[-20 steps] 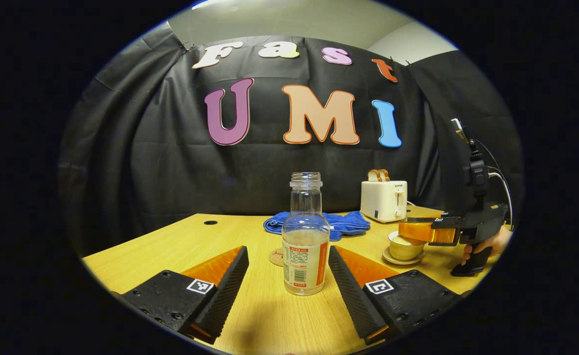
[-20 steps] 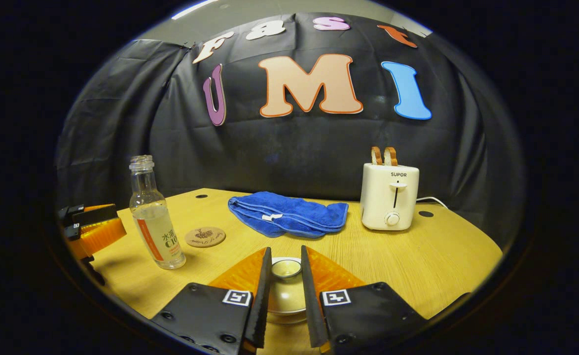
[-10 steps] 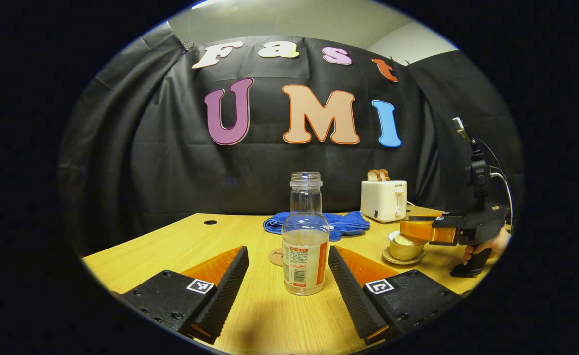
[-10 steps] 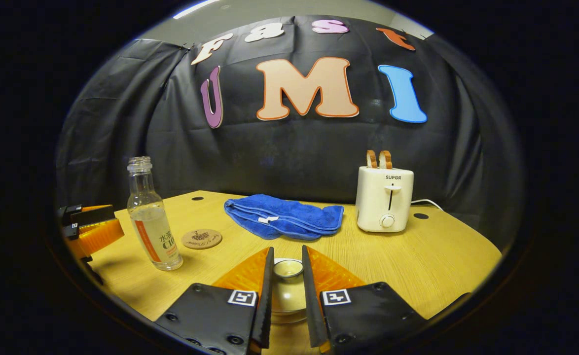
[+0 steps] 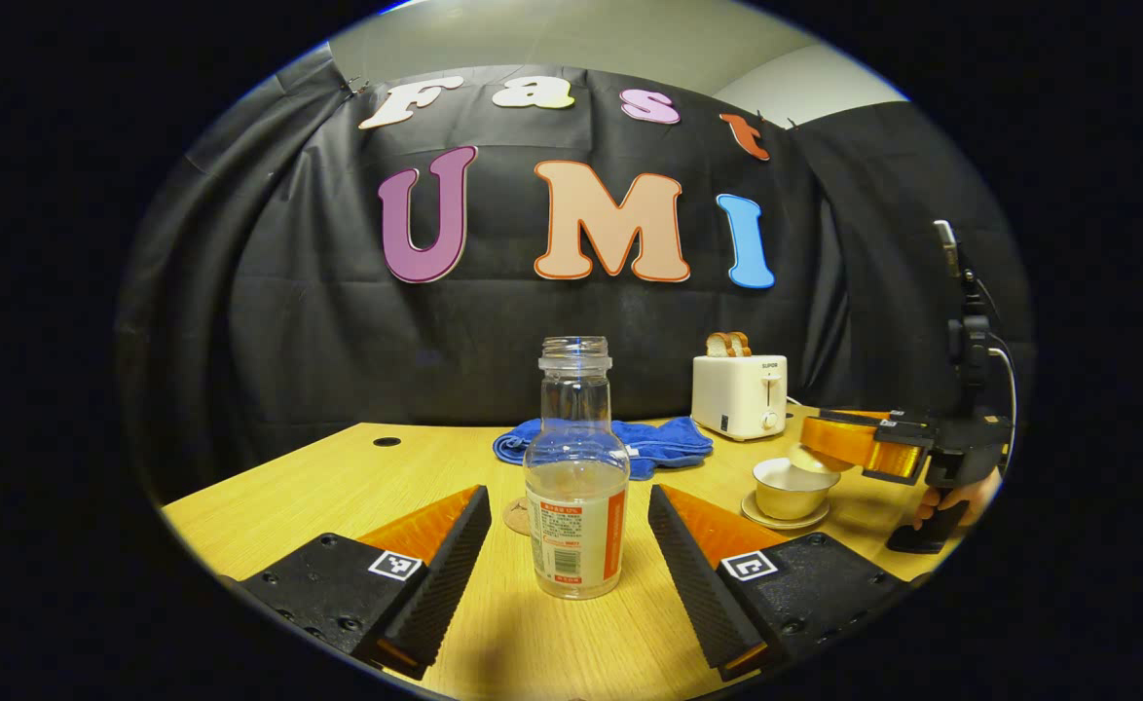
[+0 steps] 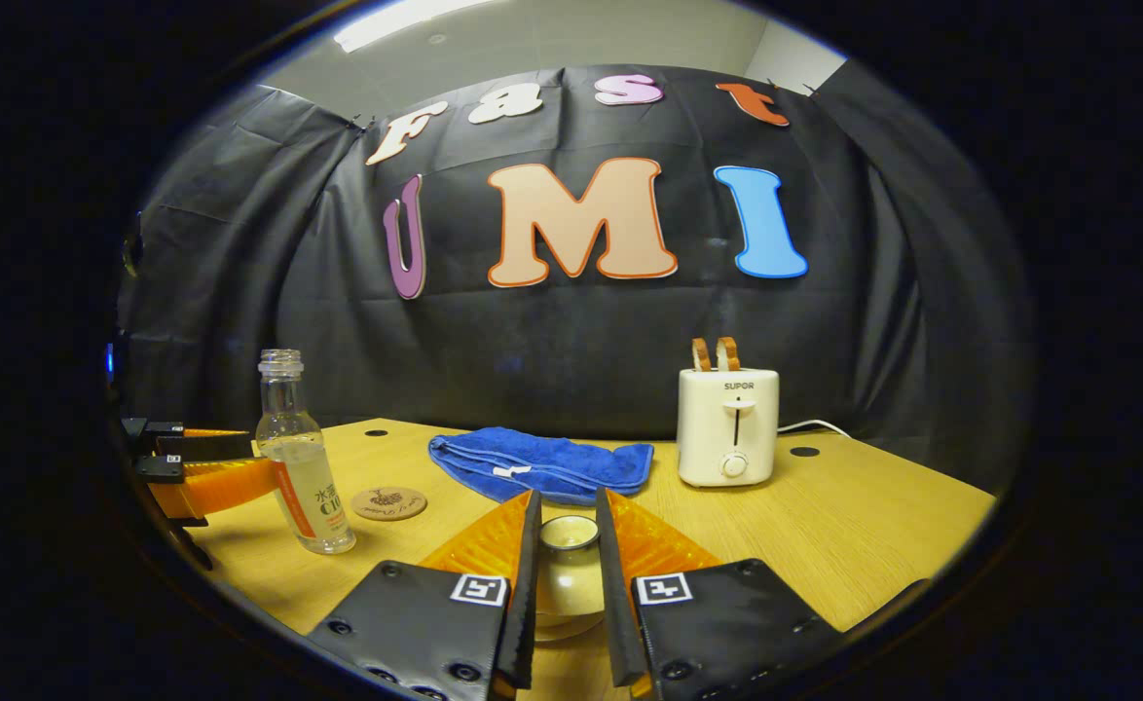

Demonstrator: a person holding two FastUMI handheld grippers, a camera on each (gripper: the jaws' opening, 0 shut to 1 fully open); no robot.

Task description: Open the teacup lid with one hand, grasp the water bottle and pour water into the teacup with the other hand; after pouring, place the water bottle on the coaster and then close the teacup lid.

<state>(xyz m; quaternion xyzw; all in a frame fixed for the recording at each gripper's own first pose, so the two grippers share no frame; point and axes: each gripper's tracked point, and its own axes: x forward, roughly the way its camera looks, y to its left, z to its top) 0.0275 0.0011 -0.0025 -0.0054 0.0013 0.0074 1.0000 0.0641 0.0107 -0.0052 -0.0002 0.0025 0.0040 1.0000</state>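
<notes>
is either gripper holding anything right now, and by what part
The right gripper holds the teacup lid by its knob, lifted off the teacup. The left gripper holds nothing; its jaws are open around the water bottle.

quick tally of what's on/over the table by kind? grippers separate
Drinkware: 3 – water bottle, teacup, lid
Saucer: 1
Coaster: 1
Blue towel: 1
Toaster: 1
Grippers: 2 – left gripper, right gripper
Total: 9
</notes>
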